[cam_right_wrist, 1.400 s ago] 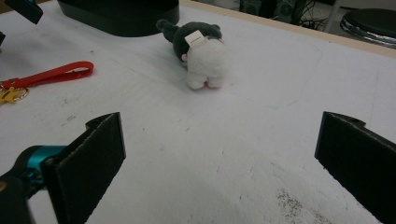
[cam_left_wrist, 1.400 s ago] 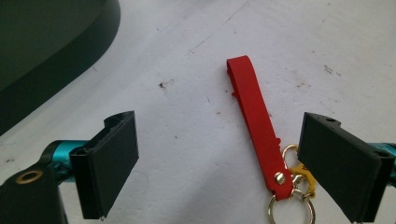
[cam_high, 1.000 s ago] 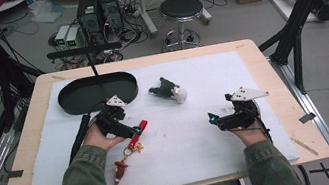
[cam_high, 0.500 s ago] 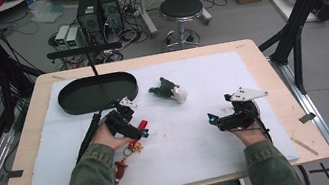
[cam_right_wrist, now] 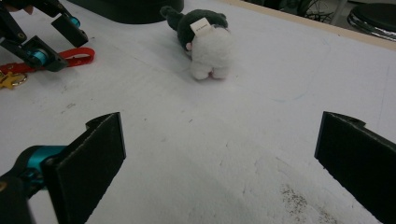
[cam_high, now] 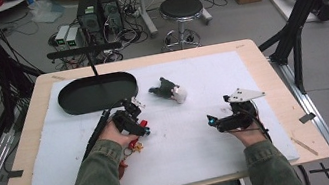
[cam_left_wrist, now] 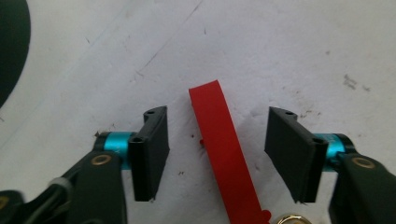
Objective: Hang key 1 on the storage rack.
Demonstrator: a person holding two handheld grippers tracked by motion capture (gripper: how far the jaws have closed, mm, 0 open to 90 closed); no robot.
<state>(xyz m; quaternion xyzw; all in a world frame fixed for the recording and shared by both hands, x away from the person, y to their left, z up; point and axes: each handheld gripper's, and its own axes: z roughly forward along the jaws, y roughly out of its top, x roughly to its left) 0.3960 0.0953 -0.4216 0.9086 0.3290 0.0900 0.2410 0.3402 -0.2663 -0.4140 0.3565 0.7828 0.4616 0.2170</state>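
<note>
Red strap (cam_left_wrist: 224,149) lies between left gripper's (cam_left_wrist: 217,156) closing fingers (cam_left_wrist: 152,154), seemingly untouched.

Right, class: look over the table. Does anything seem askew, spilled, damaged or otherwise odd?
Nothing looks spilled or broken. The plush toy lies tipped on its side on the white mat. The red strap lies flat between the left gripper's jaws, which have just been closing, untouched.

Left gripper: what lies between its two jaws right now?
In the left gripper view, the red strap lies on the white mat between the jaws of the left gripper, which have just been closing; gaps remain on both sides.
</note>
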